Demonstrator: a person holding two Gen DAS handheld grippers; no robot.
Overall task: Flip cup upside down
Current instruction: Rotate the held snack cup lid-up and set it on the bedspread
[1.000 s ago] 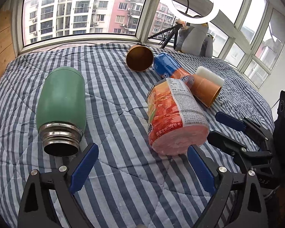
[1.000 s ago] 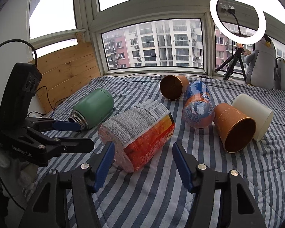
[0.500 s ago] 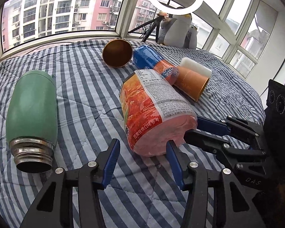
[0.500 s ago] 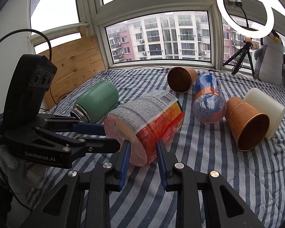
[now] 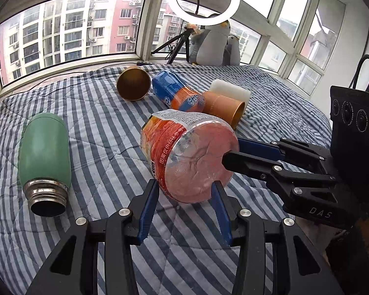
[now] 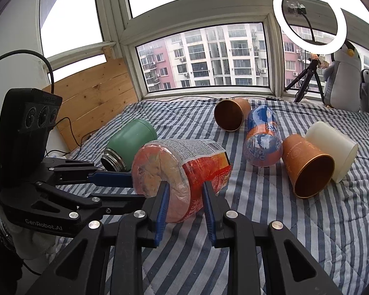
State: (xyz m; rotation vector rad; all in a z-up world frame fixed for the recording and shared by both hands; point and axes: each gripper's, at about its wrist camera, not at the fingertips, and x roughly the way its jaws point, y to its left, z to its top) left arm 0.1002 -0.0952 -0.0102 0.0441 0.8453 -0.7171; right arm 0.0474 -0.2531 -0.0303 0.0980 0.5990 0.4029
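While lying on its side on striped quilt (image 5: 91,127), orange-labelled cup (image 5: 189,157) had both grippers at its sealed end: left gripper (image 5: 184,196) and right gripper (image 6: 184,194) each pinched rim. Green flask (image 5: 44,147) lay left; brown cups, blue bottle beyond.

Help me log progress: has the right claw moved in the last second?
Yes. In the left view the right claw slid left from beside the cup until its tips overlap the cup's sealed end.
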